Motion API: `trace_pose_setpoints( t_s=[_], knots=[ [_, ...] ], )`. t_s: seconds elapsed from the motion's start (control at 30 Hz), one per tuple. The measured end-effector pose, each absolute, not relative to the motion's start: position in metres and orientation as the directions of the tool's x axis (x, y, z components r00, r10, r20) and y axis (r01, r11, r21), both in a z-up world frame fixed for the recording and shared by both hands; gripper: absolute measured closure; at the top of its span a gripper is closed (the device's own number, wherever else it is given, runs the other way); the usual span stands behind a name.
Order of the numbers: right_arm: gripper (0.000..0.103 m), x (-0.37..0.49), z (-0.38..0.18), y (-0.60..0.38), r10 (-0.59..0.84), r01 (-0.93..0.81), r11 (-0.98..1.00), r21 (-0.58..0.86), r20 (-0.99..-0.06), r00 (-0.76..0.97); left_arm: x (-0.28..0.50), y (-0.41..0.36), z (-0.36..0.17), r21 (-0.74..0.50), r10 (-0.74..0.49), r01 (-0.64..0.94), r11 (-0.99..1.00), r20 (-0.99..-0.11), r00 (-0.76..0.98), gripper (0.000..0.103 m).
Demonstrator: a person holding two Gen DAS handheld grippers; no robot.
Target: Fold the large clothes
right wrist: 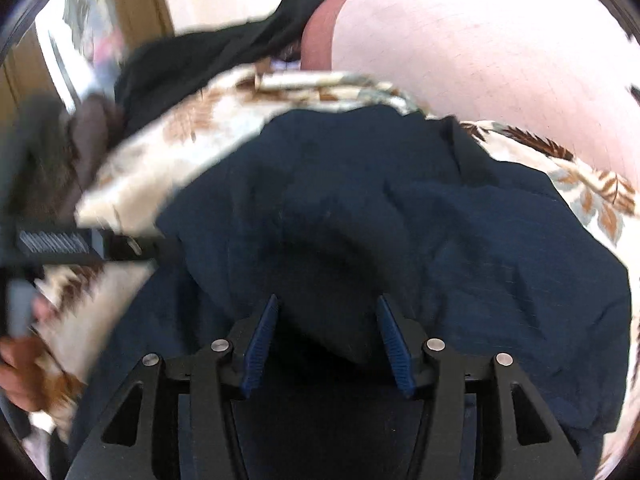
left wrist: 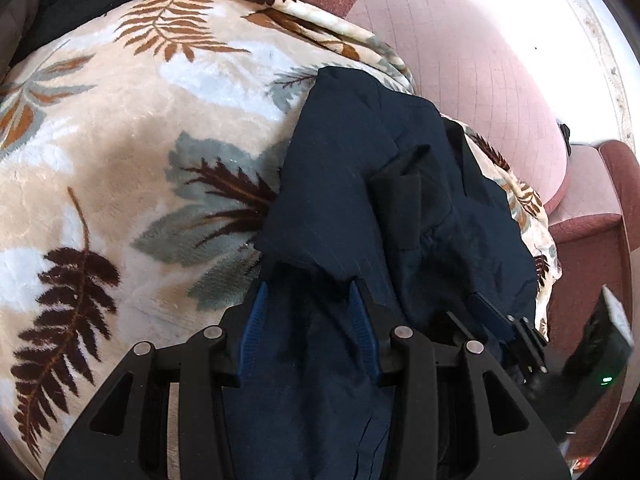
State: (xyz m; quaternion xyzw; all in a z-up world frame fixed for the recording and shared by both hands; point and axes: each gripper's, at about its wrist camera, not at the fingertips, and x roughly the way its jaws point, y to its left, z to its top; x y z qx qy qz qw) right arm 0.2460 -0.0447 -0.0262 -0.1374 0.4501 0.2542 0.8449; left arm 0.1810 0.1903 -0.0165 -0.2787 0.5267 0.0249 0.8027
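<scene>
A large dark navy garment (left wrist: pixel 360 184) lies crumpled on a cream blanket with a leaf print (left wrist: pixel 120 152). My left gripper (left wrist: pixel 308 292) is open, its blue pads apart over the garment's near edge, with cloth lying between them. In the right wrist view the same navy garment (right wrist: pixel 400 200) fills the middle. My right gripper (right wrist: pixel 328 308) is open over it, with a fold of cloth bulging between the pads. The right gripper also shows at the lower right of the left wrist view (left wrist: pixel 504 320). The left gripper shows blurred at the left of the right wrist view (right wrist: pixel 80 244).
The leaf-print blanket (right wrist: pixel 200 128) covers a pink sofa (left wrist: pixel 460 60) with a darker armrest (left wrist: pixel 600 208). A black garment (right wrist: pixel 208 56) and a brownish cloth (right wrist: pixel 80 140) lie at the far end of the blanket. A hand (right wrist: pixel 16 364) holds the left gripper's handle.
</scene>
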Motion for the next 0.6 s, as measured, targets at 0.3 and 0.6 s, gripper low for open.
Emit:
trace_pose_setpoints(
  t_s=[0.3,0.6],
  knots=[
    [0.103,0.271,-0.010,-0.136,0.370,-0.317,0.920,0.232,-0.783,0.500,0.182,0.174,-0.016,-0.450,-0.300,-0.290,0.845,-0.846,0.440,0.061],
    [0.097,0.273,0.003,-0.168,0.361,-0.231,0.932,0.279,-0.761,0.538,0.181,0.179,-0.033,-0.457,-0.311,-0.325,0.828,-0.857,0.412,0.060]
  ],
)
